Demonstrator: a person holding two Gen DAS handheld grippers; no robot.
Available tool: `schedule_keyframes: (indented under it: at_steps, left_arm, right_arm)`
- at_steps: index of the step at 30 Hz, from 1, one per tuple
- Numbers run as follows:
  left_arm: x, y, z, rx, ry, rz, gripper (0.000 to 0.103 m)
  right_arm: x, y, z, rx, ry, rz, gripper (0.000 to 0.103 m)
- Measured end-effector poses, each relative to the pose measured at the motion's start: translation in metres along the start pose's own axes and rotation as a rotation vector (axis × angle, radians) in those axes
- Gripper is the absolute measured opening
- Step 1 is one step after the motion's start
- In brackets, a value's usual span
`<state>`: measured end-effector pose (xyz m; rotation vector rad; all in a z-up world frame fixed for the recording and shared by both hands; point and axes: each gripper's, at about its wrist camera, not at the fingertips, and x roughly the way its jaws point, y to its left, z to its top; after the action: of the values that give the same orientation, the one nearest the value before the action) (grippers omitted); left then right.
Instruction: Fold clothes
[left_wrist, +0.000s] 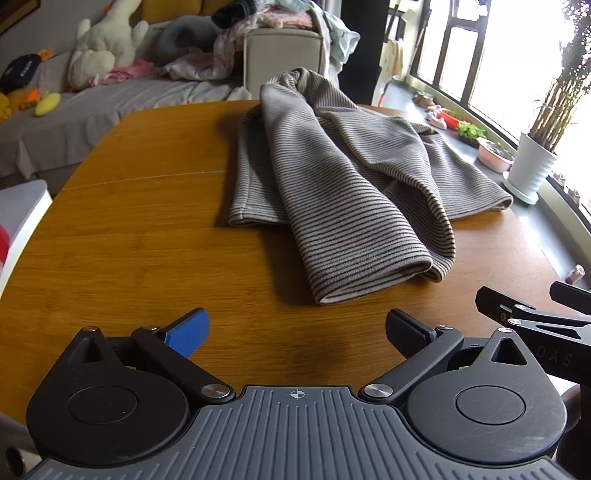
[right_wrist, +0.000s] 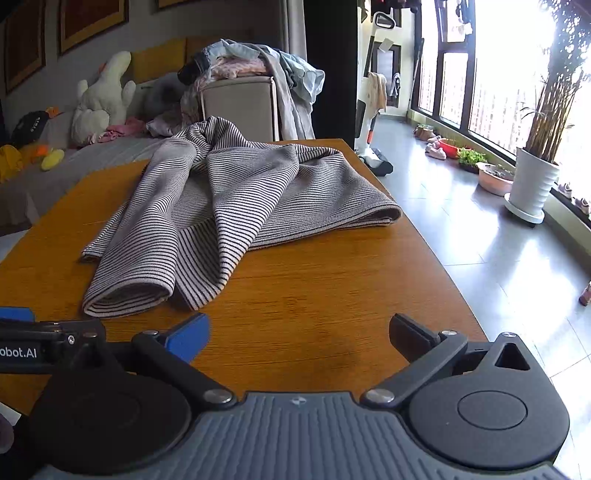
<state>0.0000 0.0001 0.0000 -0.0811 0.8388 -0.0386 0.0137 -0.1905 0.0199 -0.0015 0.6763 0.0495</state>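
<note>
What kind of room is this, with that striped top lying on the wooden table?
Most likely a home living room. A sofa strewn with plush toys sits behind the table, laundry is heaped on a hamper, and potted plants line big windows.

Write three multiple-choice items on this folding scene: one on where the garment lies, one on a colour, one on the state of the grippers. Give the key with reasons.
1. Where does the striped garment lie?
A. on the wooden table
B. on the sofa
C. on the floor

2. What colour is the pad on one finger of the left gripper?
A. red
B. blue
C. green

3. How do the left gripper and the right gripper stand?
A. both shut on cloth
B. one open, one shut
C. both open, holding nothing

Key: 1 A, the rumpled garment rests on the tabletop; 2 B, the pad is plainly blue; 3 C, each pair of fingers stands wide apart over bare wood, short of the cloth.
</note>
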Motion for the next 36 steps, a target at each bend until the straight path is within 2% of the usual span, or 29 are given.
schedule_keyframes:
  at_steps: [5, 6, 8, 36]
  left_arm:
    - [0.001, 0.006, 0.002, -0.004, -0.003, -0.011, 0.103]
    - [0.0, 0.006, -0.003, 0.0, -0.027, -0.007, 0.103]
    - [0.006, 0.003, -0.001, 0.012, -0.005, 0.009, 0.103]
    - [0.005, 0.001, -0.003, 0.0, 0.007, 0.028, 0.103]
  right_arm:
    - [-0.006, 0.006, -0.002, 0.001, -0.031, -0.005, 0.103]
    - [0.002, 0.003, -0.001, 0.014, 0.012, 0.008, 0.103]
    - [0.006, -0.001, 0.002, 0.023, 0.03, 0.025, 0.103]
    - [-0.001, 0.005, 0.0, 0.0, 0.031, 0.038, 0.103]
